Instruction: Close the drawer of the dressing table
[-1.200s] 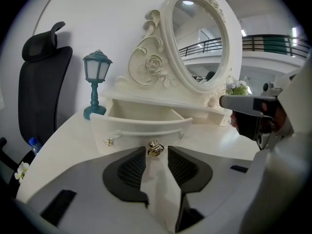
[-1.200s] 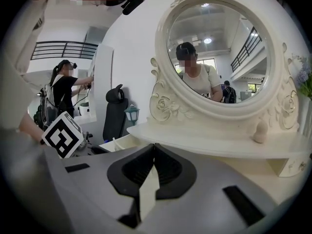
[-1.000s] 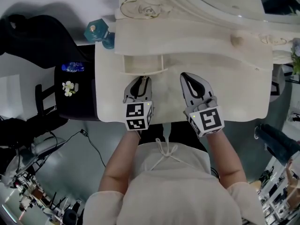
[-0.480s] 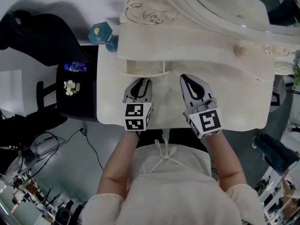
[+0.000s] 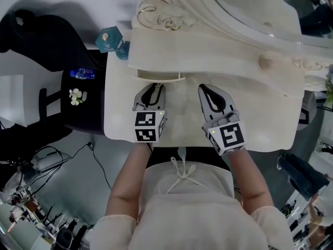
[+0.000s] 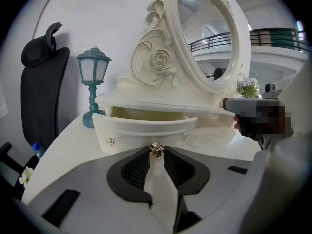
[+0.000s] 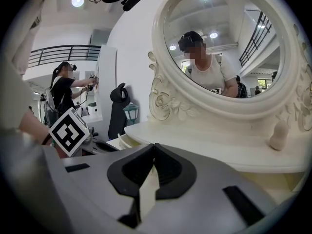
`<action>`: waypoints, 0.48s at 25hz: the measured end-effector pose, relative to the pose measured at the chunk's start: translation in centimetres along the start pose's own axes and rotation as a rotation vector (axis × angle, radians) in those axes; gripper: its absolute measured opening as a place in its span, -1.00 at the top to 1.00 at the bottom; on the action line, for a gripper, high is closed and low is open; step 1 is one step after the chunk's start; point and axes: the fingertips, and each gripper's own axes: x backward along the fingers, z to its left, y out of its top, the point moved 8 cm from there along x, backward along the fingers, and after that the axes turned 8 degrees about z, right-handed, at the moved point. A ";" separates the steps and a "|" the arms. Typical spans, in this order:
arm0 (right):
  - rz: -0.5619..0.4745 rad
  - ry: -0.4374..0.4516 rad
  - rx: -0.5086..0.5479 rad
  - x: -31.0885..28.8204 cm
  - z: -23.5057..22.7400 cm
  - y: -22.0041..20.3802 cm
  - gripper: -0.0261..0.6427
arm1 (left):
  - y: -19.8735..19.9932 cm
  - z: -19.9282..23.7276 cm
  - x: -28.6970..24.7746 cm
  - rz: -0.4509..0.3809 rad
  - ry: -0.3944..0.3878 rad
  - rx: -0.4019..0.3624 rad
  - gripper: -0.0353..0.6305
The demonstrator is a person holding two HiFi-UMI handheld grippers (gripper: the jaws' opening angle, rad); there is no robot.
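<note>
Centre of the head view: left gripper [image 5: 157,86] pinches the gold knob [image 6: 156,149] of the slightly open drawer [image 5: 158,77] of the dressing table [image 5: 270,108]. Right gripper [image 5: 202,87], to its right, has its jaws together with nothing between them.

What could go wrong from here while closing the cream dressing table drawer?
The left gripper pinches only the small gold knob; it could slip off, leaving the cream curved-front drawer ajar. A push off to one side might skew the drawer so it jams. The teal lantern-shaped lamp stands near the drawer's left end; a sideways slip might knock it.
</note>
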 end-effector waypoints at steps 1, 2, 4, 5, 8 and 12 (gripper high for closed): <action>0.001 0.003 0.001 -0.1 -0.1 0.0 0.90 | 0.1 0.0 -0.1 -0.002 0.002 0.001 0.58; 0.001 0.006 0.001 -0.2 -0.2 0.1 0.90 | 0.3 0.1 -0.2 -0.005 0.006 0.002 0.58; 0.001 0.011 0.003 -0.5 -0.4 0.2 0.90 | 0.7 0.3 -0.5 -0.006 0.014 0.004 0.58; 0.002 0.012 0.001 -0.6 -0.5 0.2 0.90 | 1.0 0.4 -0.7 -0.006 0.015 0.005 0.58; 0.008 0.014 -0.002 -0.8 -0.6 0.3 0.90 | 1.6 0.7 -1.1 -0.008 0.015 0.004 0.58; 0.016 0.012 -0.006 -1.1 -1.0 0.2 0.90 | 2.1 0.8 -1.8 -0.015 0.018 0.003 0.58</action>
